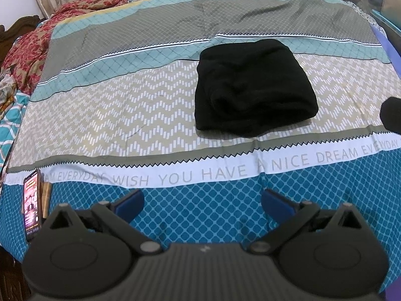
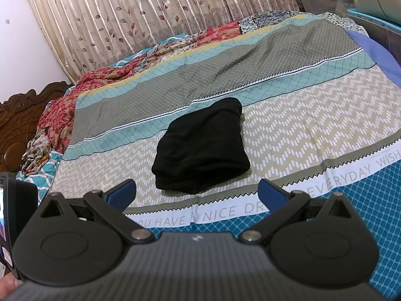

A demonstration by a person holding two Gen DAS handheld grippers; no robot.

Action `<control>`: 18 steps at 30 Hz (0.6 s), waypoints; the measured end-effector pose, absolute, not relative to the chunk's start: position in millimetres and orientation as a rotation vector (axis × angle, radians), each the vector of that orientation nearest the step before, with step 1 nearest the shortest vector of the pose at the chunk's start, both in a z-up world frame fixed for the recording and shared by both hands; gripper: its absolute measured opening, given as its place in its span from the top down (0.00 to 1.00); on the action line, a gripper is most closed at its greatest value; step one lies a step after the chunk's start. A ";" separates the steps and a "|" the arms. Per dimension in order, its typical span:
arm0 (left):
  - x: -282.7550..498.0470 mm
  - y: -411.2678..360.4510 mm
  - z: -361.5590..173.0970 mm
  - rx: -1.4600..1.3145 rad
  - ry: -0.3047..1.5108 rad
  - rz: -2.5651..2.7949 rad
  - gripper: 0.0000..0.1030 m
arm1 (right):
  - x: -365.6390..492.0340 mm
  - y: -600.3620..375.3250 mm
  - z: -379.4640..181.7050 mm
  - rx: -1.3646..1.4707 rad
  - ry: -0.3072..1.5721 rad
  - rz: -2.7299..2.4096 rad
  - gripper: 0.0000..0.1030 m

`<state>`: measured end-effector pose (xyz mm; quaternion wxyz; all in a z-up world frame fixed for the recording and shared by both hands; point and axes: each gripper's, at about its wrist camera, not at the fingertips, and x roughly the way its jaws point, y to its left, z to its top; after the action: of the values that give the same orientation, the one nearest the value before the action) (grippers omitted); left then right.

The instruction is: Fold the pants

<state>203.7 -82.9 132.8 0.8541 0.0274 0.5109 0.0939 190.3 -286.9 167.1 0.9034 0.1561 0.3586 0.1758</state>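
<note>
The black pants [image 1: 253, 87] lie folded into a compact bundle on the patterned bed sheet [image 1: 112, 105], right of centre in the left wrist view. In the right wrist view the same pants [image 2: 203, 148] sit at the centre, just beyond the fingers. My left gripper [image 1: 202, 205] hangs open over the blue front band of the sheet, well short of the pants, with nothing between its blue pads [image 1: 130, 204]. My right gripper [image 2: 198, 195] is open too, empty, close to the bundle's near edge. A dark part of the right gripper [image 1: 392, 115] shows at the right edge of the left wrist view.
A lit phone [image 1: 32, 205] stands propped at the bed's front left edge. A red floral blanket [image 1: 30, 47] is heaped at the left by the carved wooden headboard [image 2: 17, 118]. Curtains [image 2: 150, 12] hang behind the bed. A purple-blue cloth [image 2: 376, 52] and boxes lie at the right.
</note>
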 end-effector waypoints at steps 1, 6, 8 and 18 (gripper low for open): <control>203.8 -82.8 132.6 0.058 1.075 0.197 0.00 | 190.5 -287.2 166.7 0.323 0.741 0.363 0.00; 204.3 -82.5 131.8 0.060 1.079 0.197 0.00 | 191.3 -288.1 165.9 0.325 0.746 0.362 0.00; 204.5 -82.6 131.7 0.061 1.081 0.197 0.00 | 191.3 -288.3 165.8 0.325 0.746 0.362 0.00; 206.1 -84.2 128.8 0.076 1.091 0.193 0.00 | 191.5 -288.2 163.6 0.327 0.749 0.360 0.00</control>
<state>206.1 -84.2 128.8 0.8497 0.0360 0.5180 0.0914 191.5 -288.2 163.6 0.9019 0.1583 0.3622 0.1739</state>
